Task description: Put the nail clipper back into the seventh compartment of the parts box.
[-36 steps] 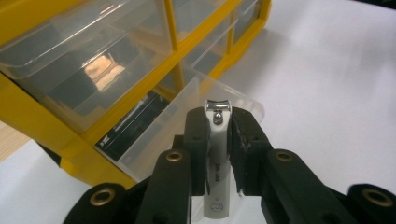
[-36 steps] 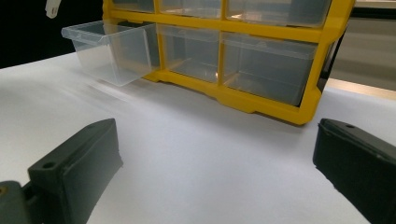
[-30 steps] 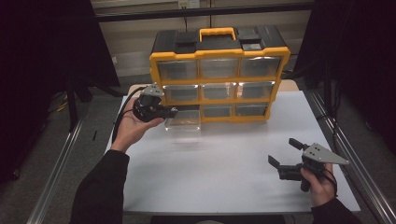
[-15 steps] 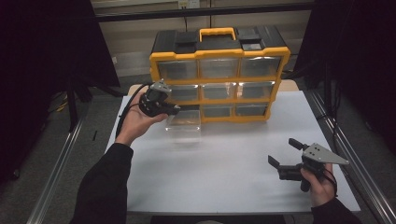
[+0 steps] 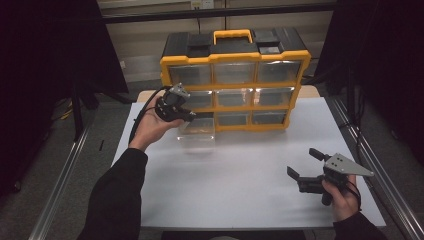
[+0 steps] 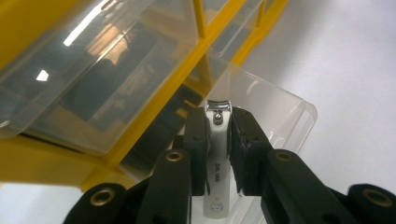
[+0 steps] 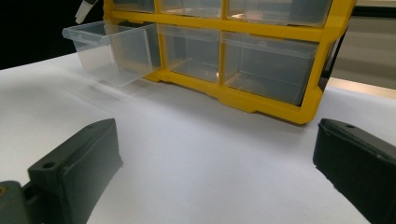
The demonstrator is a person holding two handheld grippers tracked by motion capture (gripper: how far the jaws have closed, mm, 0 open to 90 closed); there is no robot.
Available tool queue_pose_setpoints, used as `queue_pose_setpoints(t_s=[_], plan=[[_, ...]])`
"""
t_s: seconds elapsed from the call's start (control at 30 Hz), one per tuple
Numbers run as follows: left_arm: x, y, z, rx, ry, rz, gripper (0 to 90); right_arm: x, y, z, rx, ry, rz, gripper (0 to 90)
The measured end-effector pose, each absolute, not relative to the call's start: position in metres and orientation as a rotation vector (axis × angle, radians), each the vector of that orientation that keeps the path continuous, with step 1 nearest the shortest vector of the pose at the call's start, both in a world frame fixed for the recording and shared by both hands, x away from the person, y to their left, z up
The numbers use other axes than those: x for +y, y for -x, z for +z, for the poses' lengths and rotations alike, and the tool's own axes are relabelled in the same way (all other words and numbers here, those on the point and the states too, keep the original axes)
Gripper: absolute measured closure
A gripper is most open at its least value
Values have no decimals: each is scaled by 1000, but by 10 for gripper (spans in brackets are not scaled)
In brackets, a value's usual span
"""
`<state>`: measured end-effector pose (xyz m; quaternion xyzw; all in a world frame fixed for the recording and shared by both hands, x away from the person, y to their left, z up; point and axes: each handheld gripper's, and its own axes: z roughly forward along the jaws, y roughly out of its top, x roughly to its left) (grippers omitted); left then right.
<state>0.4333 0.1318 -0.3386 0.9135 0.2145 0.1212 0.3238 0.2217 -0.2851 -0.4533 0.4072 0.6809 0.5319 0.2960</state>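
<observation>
right gripper [image 5: 306, 165] low near tabletop [image 5: 240, 190] front edge, jaws spread, empty | left gripper [image 6: 218, 135] clamped on white nail clipper [image 6: 217, 154], above pulled-out clear drawer [image 5: 196, 134] | risk: early release drops clipper outside drawer, slim grip may slip | yellow organizer [image 5: 235, 80] behind

**Camera positions: one fixed, two gripper-mounted**

The high view looks forward and down from the person's side, taking in the whole table [image 5: 240, 180] and the yellow drawer cabinet [image 5: 235, 80] at its far edge. The left gripper view sits close against the cabinet, above the pulled-out clear drawer [image 6: 261, 107]. The right gripper view looks low across the table from farther off, sharing that drawer [image 7: 112, 51].
</observation>
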Motion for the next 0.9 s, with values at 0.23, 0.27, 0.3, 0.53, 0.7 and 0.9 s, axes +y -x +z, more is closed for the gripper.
queue_pose_setpoints(t_s=[0.23,0.27,0.3,0.53,0.7,0.9], plan=[[130,-438,-343,561,-2429,244,779,-285,-222,-453,1813,-1085,1418,5],[126,-436,-347,618,-2361,261,780,-285,-221,-453,1817,-1084,1417,5],[126,-436,-346,609,-2372,252,780,-285,-222,-453,1815,-1084,1418,5],[124,-439,-355,613,-2393,227,779,-285,-221,-453,1813,-1084,1417,5],[122,-441,-361,622,-2407,207,779,-285,-221,-453,1825,-1081,1417,5],[121,-442,-366,625,-2403,207,779,-285,-221,-453,1823,-1082,1416,4]])
